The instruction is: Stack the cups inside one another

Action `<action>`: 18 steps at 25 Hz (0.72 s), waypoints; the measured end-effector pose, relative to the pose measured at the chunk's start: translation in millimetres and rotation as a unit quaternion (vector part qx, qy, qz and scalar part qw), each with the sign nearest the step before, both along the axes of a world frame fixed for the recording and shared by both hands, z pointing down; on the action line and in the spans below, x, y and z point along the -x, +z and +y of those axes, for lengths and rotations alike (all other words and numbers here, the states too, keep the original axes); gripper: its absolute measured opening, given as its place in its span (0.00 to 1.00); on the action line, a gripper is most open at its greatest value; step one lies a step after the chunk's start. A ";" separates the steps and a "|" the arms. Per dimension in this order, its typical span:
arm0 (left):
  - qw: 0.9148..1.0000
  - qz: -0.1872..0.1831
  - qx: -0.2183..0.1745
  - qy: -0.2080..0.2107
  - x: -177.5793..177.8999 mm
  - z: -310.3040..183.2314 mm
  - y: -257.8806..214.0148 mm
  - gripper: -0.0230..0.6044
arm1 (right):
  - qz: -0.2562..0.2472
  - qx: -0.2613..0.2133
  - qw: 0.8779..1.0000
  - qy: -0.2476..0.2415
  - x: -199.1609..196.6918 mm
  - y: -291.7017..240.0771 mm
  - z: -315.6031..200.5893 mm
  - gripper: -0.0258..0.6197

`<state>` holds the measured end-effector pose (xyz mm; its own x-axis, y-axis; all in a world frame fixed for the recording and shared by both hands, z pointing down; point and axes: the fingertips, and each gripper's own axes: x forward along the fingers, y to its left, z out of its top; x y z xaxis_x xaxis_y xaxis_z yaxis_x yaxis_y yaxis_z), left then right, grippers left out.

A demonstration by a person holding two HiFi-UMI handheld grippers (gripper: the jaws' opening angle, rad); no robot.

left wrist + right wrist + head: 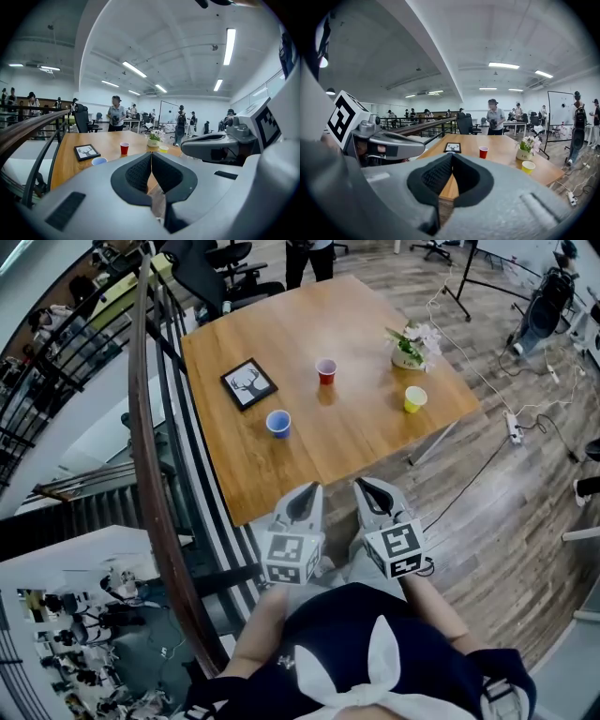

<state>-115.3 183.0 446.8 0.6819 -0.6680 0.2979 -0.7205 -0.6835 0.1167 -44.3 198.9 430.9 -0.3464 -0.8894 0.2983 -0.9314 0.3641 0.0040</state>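
Right now I have both grippers side by side just short of the near edge of the wooden table (375, 432), above the plank floor (487, 521) and well apart from the cups. My left gripper (309, 491) has its jaws pressed together with nothing between them. My right gripper (367, 488) is the same: pads meeting and empty.

Three cups stand upright on the table, each alone and well apart from the others. The blue cup (278, 424) is nearest me, toward the left side, just in front of a framed deer picture (248, 383) that lies flat. The red cup (326, 371) stands farther back, near the table's middle. The yellow cup (415, 399) is off to the right, near that edge, with a small pot of flowers (410, 348) just behind it.

A dark curved handrail (150, 474) runs along the table's left side. A person (493, 117) stands beyond the far end.
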 end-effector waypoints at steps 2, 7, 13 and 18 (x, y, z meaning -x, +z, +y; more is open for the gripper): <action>1.000 -0.002 0.002 -0.006 -4.7 -12.4 3.2 0.07 | 0.002 0.003 1.000 -0.004 -8.2 3.7 -14.0 0.04; 1.000 -0.004 0.010 -0.024 -18.1 -48.1 5.8 0.07 | 0.002 0.013 1.000 -0.022 -27.1 4.3 -52.8 0.11; 0.999 -0.009 0.012 -0.036 -38.4 -87.5 6.8 0.07 | -0.011 0.010 0.999 -0.029 -53.3 1.1 -94.4 0.22; 0.999 -0.017 0.013 -0.042 -51.1 -109.3 8.8 0.07 | -0.015 0.013 1.000 -0.021 -80.2 6.8 -119.0 0.29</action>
<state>-64.2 73.7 455.6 0.6137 -0.7139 0.3371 -0.7786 -0.6180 0.1087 36.0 79.9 437.8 -0.3923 -0.8656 0.3111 -0.9147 0.4027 -0.0331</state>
